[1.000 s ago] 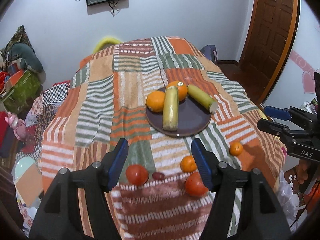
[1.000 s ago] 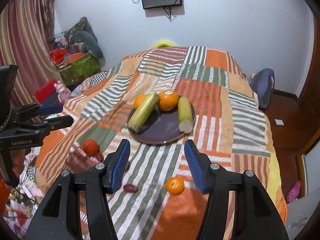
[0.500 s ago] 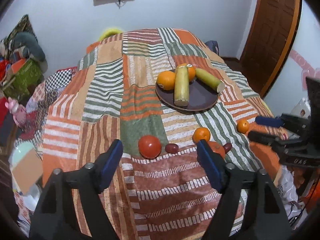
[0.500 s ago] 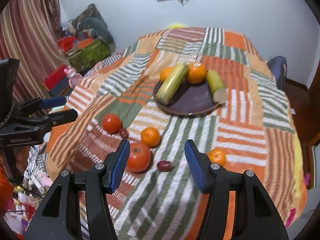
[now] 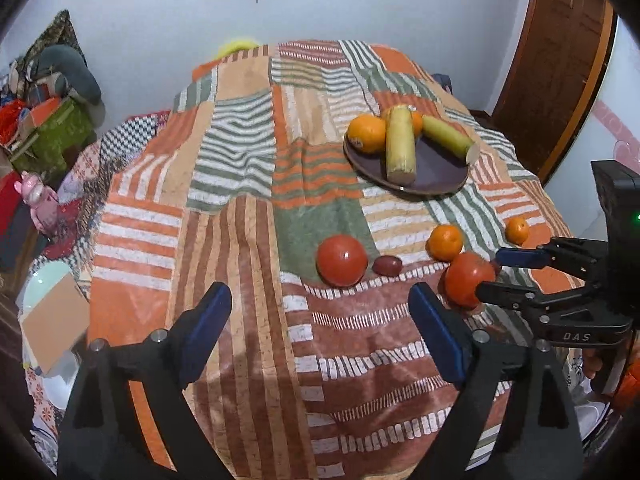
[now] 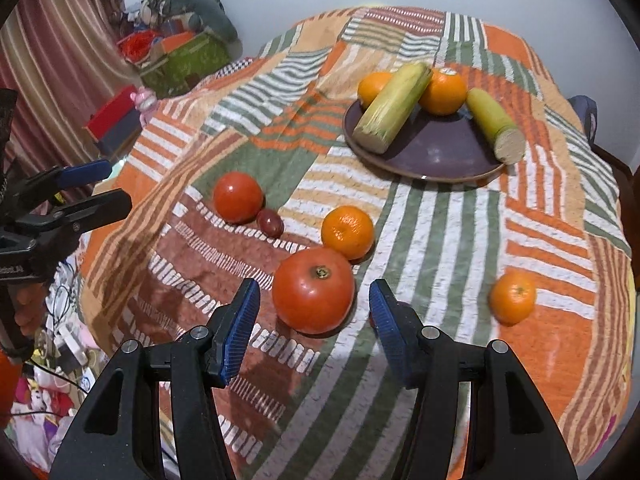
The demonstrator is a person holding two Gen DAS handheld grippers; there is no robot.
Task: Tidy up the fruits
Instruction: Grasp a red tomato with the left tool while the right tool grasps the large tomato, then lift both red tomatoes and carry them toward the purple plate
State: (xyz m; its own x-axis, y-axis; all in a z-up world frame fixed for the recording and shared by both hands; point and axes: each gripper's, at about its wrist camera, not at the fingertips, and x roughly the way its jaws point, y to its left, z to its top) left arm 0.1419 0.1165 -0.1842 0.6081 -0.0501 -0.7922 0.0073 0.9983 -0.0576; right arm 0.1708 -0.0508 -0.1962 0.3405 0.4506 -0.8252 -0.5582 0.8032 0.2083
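A dark plate (image 6: 436, 152) on the striped blanket holds two oranges (image 6: 443, 89) and two corn cobs (image 6: 394, 107). Loose fruit lies in front of it: a big tomato (image 6: 314, 295), a smaller tomato (image 6: 237, 197), a small dark red fruit (image 6: 270, 222) and two tangerines (image 6: 347, 232) (image 6: 513, 297). My right gripper (image 6: 314, 312) is open, its jaws on either side of the big tomato, close to it. My left gripper (image 5: 320, 316) is open and empty, just short of the smaller tomato (image 5: 341, 260). The right gripper also shows in the left wrist view (image 5: 496, 274).
The blanket (image 5: 240, 208) covers a rounded surface that drops off at the near and side edges. Boxes, toys and clutter (image 6: 176, 52) lie on the floor at left. A wooden door (image 5: 560, 60) stands at right. A wall screen hangs behind.
Both grippers have moved down and nearer the loose fruit. The right gripper has come up to the big tomato, which now sits between its open jaws.
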